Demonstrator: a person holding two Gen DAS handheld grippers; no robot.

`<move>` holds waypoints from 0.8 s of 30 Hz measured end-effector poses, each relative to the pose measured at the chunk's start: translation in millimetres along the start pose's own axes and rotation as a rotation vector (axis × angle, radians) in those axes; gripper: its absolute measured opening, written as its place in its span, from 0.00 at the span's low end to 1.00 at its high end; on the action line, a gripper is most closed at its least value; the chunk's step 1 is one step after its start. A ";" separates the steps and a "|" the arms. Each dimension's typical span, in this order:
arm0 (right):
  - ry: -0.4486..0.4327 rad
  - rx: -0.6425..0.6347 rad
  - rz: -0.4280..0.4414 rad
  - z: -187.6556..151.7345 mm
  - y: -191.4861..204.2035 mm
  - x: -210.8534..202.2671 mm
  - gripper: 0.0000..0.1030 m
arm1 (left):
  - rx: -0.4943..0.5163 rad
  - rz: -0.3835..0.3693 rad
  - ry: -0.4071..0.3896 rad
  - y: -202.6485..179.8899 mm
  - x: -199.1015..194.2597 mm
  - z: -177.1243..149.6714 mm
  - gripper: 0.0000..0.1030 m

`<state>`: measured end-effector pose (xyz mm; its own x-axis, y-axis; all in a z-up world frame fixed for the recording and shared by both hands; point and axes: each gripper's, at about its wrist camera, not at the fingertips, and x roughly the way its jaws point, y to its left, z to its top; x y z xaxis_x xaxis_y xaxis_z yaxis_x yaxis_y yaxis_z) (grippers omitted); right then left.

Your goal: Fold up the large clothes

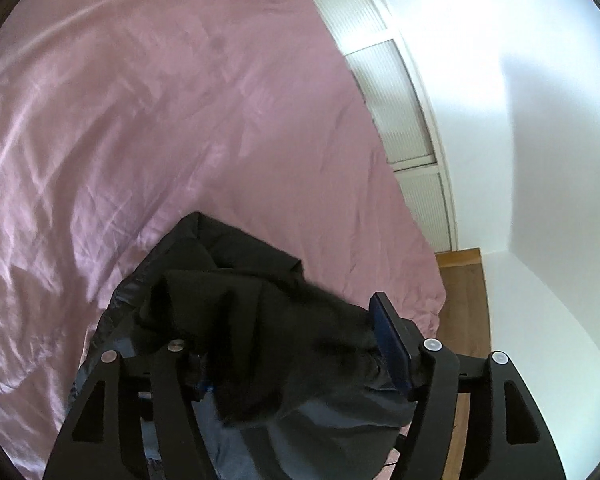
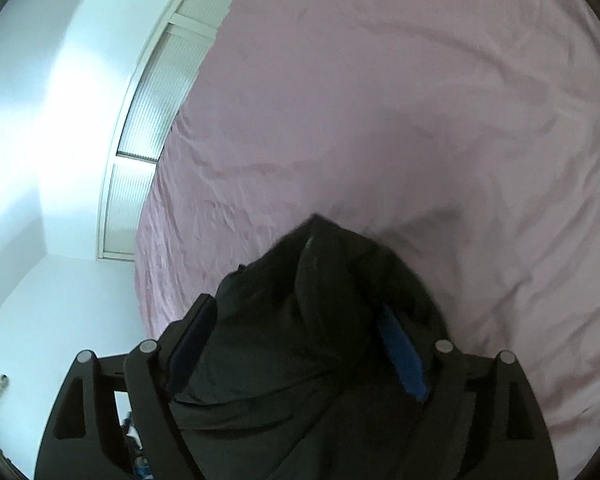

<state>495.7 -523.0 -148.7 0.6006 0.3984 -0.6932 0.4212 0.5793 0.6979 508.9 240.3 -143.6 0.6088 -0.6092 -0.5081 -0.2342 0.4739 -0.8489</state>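
A black garment (image 1: pixel 236 300) with a shiny lining is bunched between the fingers of my left gripper (image 1: pixel 284 340), which is shut on it above the pink bed sheet (image 1: pixel 160 120). Its left finger is hidden under the cloth; the blue pad (image 1: pixel 388 344) of the right finger shows. In the right wrist view the same black garment (image 2: pixel 312 320) fills my right gripper (image 2: pixel 300 344), shut on a thick fold, blue pads (image 2: pixel 402 360) on both sides. The pink sheet (image 2: pixel 400 100) lies beyond it.
The bed edge runs beside a white wall (image 1: pixel 540 120) with a frosted-glass panel (image 1: pixel 396 112). A strip of wooden floor (image 1: pixel 464 300) shows past the bed corner. The wall and panel (image 2: pixel 148 120) also show at the left of the right wrist view.
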 end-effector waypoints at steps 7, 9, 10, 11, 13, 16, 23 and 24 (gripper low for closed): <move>-0.051 -0.204 -0.017 -17.7 38.3 -48.2 0.80 | 0.065 0.027 -0.078 -22.1 -39.6 5.2 0.72; -0.068 -0.284 -0.016 -33.2 52.3 -60.6 0.80 | 0.127 0.066 -0.095 -36.4 -49.2 -2.5 0.73; -0.077 -0.327 -0.016 -43.6 59.2 -66.6 0.80 | 0.180 0.100 -0.103 -46.5 -53.0 -10.8 0.74; -0.086 -0.365 -0.017 -53.5 65.2 -71.0 0.80 | 0.227 0.123 -0.103 -54.3 -55.2 -18.8 0.75; -0.101 -0.430 -0.028 -74.3 74.0 -76.8 0.80 | 0.307 0.152 -0.098 -67.5 -56.8 -36.5 0.76; -0.108 -0.512 -0.045 -104.6 85.6 -76.4 0.80 | 0.415 0.169 -0.078 -84.8 -50.3 -77.5 0.77; -0.107 -0.716 -0.081 -171.0 121.0 -50.0 0.80 | 0.595 0.189 -0.005 -109.7 4.2 -161.4 0.78; -0.108 -0.733 -0.089 -175.0 124.2 -46.3 0.80 | 0.618 0.201 0.011 -112.7 16.9 -171.8 0.78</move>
<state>401.3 -345.0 -61.4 0.6648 0.2777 -0.6935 -0.0673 0.9468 0.3146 415.4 67.3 -81.6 0.5901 -0.4757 -0.6523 0.1389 0.8557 -0.4984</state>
